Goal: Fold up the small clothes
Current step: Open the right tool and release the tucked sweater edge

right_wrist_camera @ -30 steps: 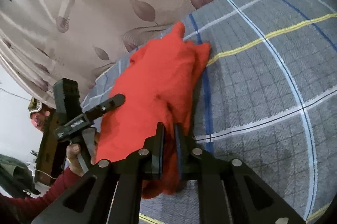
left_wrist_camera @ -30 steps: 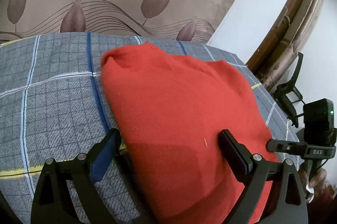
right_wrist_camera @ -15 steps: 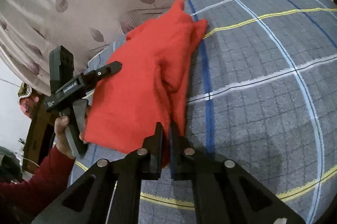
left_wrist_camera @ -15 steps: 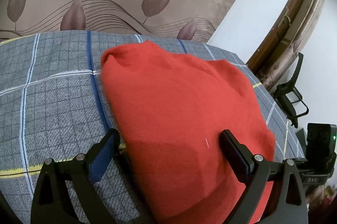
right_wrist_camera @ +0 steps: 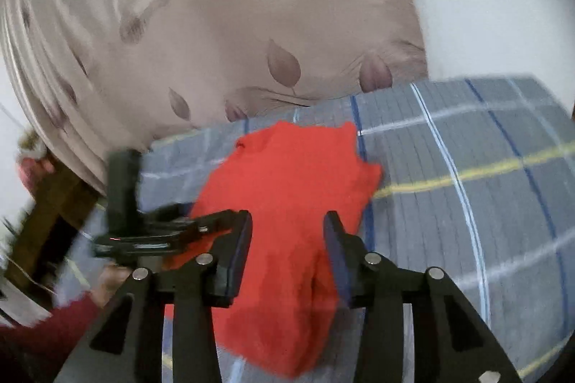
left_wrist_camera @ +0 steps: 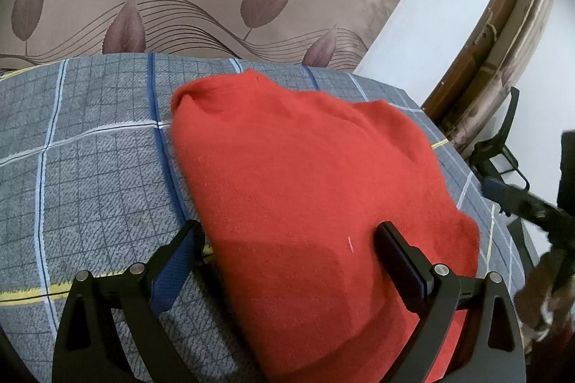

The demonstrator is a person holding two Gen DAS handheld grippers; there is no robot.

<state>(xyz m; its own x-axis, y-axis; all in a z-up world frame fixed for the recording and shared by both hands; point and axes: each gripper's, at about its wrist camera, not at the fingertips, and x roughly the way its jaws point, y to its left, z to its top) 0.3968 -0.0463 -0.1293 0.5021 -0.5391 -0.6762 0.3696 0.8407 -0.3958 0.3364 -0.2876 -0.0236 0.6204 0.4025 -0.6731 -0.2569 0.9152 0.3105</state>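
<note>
A red knitted garment [left_wrist_camera: 305, 188] lies folded on the grey checked bedsheet [left_wrist_camera: 90, 174]. My left gripper [left_wrist_camera: 287, 232] hangs just above the garment's near end. Its jaws stand wide open, one finger on the sheet side and one over the cloth, and grip nothing. In the right wrist view the garment [right_wrist_camera: 287, 181] lies on the sheet [right_wrist_camera: 467, 203] below my right gripper [right_wrist_camera: 287, 221]. That gripper's jaws are opening, and red cloth shows in the gap behind them, but the pads do not press on it. The picture there is blurred by motion.
A beige curtain with leaf prints [left_wrist_camera: 215, 5] hangs behind the bed. A wooden door frame [left_wrist_camera: 478, 52] and a black metal stand [left_wrist_camera: 503, 145] are past the bed's right edge. A hand and red sleeve [right_wrist_camera: 54, 322] hold the left gripper's handle.
The right gripper was shut on the garment's edge; it has let go, opened, risen and rolled. The garment now lies flat on the sheet. The left gripper has not moved.
</note>
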